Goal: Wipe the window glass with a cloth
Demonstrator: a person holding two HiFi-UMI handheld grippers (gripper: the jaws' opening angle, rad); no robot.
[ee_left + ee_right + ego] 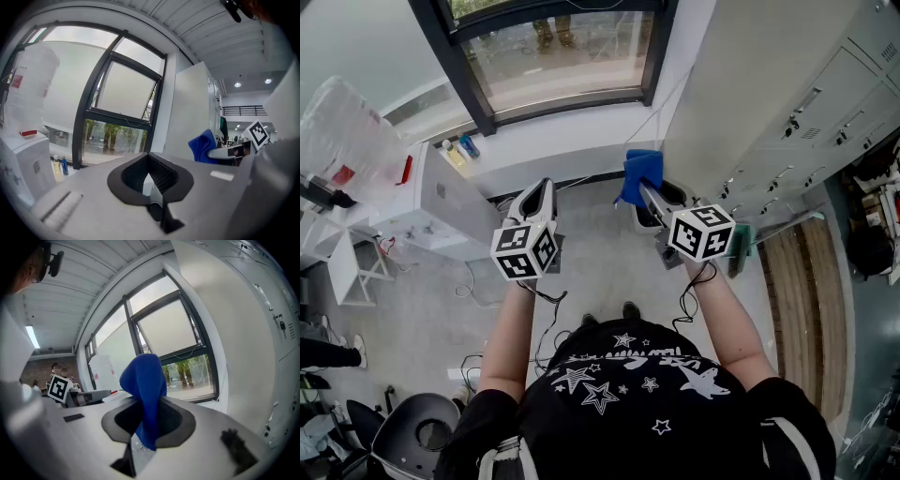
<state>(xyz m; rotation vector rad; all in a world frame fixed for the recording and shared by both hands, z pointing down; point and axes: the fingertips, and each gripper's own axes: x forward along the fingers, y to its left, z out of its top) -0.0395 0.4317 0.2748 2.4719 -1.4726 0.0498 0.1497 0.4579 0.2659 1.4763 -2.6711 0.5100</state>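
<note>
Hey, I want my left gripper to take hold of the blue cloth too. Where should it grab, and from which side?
Grip the loose, bunched end of the blue cloth that stands out beyond the right gripper, whose jaws pinch its lower part. Bring the left gripper in from the cloth's left side, where nothing stands between them, and open its jaws first.

The head view looks steeply down from above the person point(628, 394), taking in the floor point(609, 258) below, the window point(553, 61) along the top edge, and the left gripper point(544, 187) and right gripper point(645, 189) held out mid-frame. Each gripper view sits close behind its own jaws and faces outward and up at that same window. The left gripper view also catches the right gripper point(234, 152) and its blue cloth point(202, 146) at its right side, while the right gripper view catches the left gripper point(101, 394) at its left side.
</note>
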